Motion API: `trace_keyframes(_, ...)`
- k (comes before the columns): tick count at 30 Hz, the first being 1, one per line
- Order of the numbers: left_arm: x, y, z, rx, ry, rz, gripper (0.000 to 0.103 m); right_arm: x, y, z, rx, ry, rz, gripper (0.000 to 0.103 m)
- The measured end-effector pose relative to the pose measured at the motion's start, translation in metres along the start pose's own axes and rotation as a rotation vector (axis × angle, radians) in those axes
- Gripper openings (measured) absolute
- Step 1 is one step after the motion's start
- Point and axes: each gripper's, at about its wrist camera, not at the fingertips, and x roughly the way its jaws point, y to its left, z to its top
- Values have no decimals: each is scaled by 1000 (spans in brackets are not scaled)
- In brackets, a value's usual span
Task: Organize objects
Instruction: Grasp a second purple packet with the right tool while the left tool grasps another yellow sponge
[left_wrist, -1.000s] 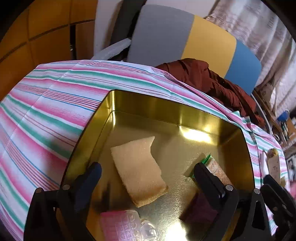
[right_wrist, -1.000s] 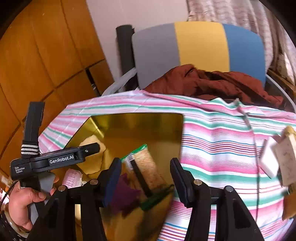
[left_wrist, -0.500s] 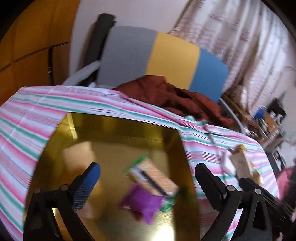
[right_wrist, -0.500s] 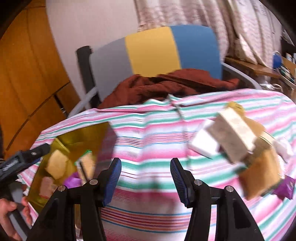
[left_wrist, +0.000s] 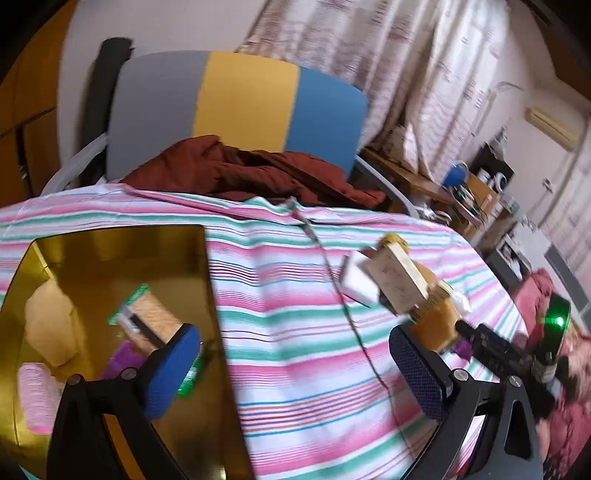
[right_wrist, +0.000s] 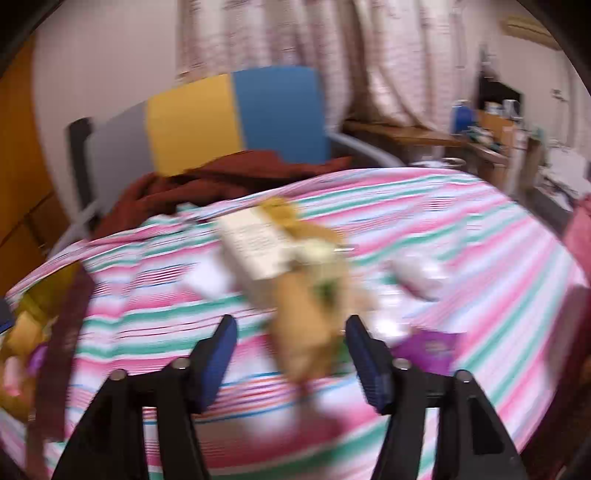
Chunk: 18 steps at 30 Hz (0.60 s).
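Gold tin (left_wrist: 207, 280) edge left | right gripper (right_wrist: 288, 354) fingers opening, empty | left gripper (left_wrist: 295, 369) fingers wide

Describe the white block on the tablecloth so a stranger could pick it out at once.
Find the striped tablecloth, then the pile of loose items to the right of the gold tin. The white block lies at the pile's near-left edge, against a tan box; it alone is plain white and unmarked.

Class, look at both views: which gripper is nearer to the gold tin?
Left. The left gripper hangs over the gold tin's right edge; the right gripper is off over the heap of packets, jaws opening.
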Motion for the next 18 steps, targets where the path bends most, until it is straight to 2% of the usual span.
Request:
trace_keyframes(6, 15, -36, -9, 74, 40, -38, 103, 11, -76, 0, 179, 24, -113, 69)
trace_keyframes(10, 24, -57, -14, 100, 62, -74, 103, 14, -106, -4, 240, 39, -133, 69)
trace_keyframes(13, 33, -72, -18, 131, 83, -85, 103, 17, -113, -6, 242, 54, -105, 69)
trace_keyframes(18, 52, -94, -22, 164, 129, -112, 103, 30, -99, -2, 172, 64, -66, 70)
